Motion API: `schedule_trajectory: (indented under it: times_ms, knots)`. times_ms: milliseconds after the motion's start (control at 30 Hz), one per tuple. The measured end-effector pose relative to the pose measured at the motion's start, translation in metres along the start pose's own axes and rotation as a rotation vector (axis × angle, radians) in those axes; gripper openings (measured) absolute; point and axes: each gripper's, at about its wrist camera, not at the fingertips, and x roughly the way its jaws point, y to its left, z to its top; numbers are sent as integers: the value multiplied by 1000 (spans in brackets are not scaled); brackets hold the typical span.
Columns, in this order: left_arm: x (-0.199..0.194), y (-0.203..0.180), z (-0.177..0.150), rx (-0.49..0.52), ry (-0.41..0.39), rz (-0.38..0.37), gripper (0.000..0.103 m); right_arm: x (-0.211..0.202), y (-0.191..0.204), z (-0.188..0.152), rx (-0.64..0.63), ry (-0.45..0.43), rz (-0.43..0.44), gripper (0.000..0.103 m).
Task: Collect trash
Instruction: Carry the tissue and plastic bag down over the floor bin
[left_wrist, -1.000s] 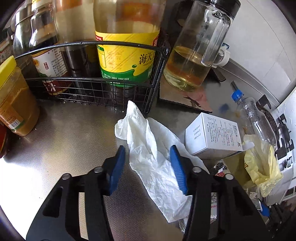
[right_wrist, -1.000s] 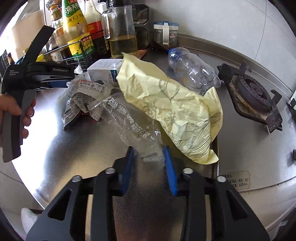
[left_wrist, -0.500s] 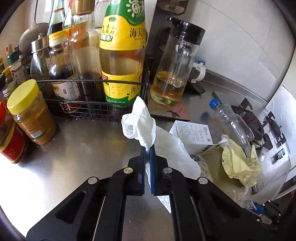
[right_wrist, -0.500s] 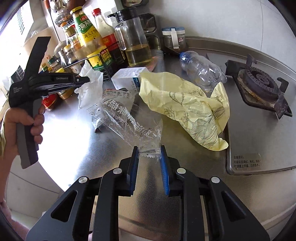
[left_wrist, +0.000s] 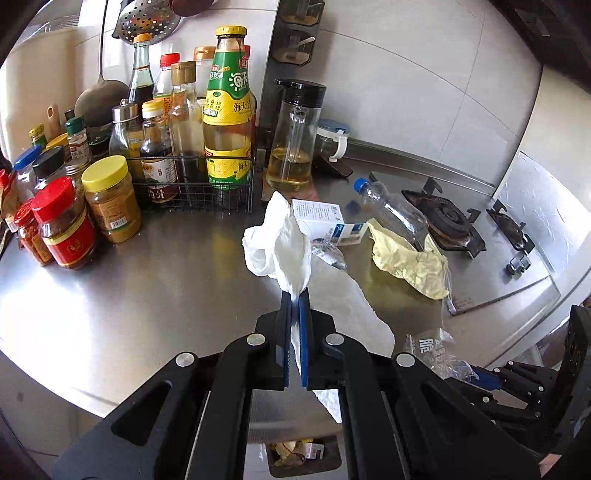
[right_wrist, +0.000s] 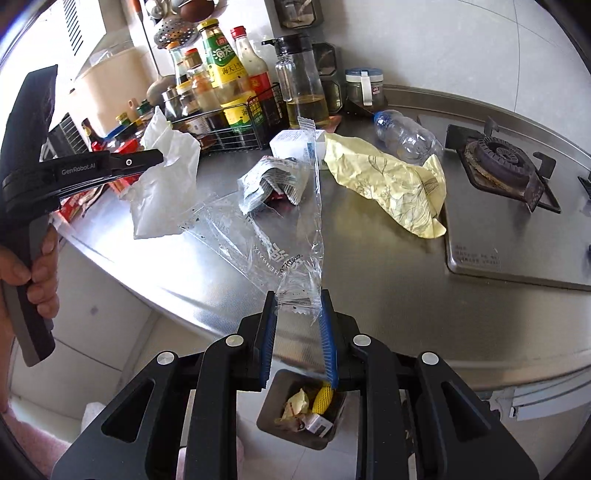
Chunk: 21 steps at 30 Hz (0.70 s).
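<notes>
Counting two pieces held: my left gripper (left_wrist: 294, 295) is clamped tight on one crumpled white tissue (left_wrist: 284, 240); my right gripper (right_wrist: 298, 308), jaws narrowly parted, pinches one clear printed plastic wrapper (right_wrist: 280, 251).

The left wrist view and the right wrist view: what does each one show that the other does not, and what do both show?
Only the left wrist view: the red-lidded jar and the second burner.

Only the right wrist view: the hand holding the left claw, and the crumpled silver wrapper.

Both: the white tissue in the left claw, the clear wrapper in the right claw, the yellow paper, the plastic bottle, the white box, and the bin below.
</notes>
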Motion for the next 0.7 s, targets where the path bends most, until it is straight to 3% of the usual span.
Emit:
schedule_trajectory:
  times_ms: [200, 367, 700]
  knots:
    - [-28, -14, -49, 37, 19, -25, 2, -16, 6, -48, -9, 82, 44, 24]
    - [-34, -22, -95, 49, 84, -51, 2, -10, 5, -92, 4, 197, 71, 24]
    - [15, -32, -183, 31, 286, -72, 2, 76, -9, -165, 86, 432, 41, 24]
